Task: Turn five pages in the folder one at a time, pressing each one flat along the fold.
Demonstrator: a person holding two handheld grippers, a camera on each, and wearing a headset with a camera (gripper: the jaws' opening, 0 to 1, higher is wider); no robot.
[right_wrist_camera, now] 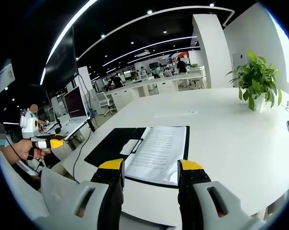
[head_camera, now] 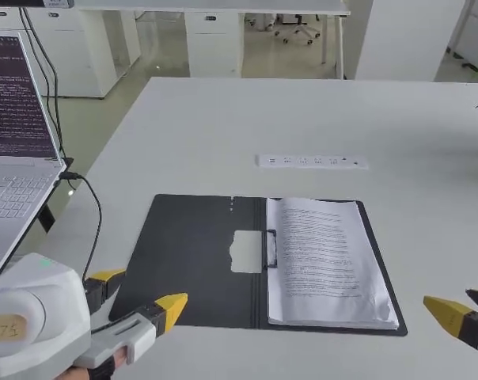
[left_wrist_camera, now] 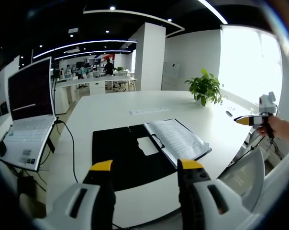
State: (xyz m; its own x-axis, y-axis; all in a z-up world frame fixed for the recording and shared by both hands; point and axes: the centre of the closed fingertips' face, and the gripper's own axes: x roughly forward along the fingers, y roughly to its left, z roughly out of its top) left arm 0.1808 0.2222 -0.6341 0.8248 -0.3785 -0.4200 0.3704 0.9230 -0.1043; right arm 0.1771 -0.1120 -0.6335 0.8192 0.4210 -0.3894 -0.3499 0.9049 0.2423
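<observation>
A black folder lies open on the white table, its left inner cover bare and a stack of printed pages clipped on its right half. My left gripper hovers open near the folder's front left corner, touching nothing. My right gripper is off the folder's front right corner, yellow tip showing, also empty. In the left gripper view the folder lies ahead of the open left gripper. In the right gripper view the pages lie ahead of the open right gripper.
An open laptop stands at the table's left edge with a black cable trailing beside the folder. A white power strip lies beyond the folder. A potted plant sits at the far right of the table.
</observation>
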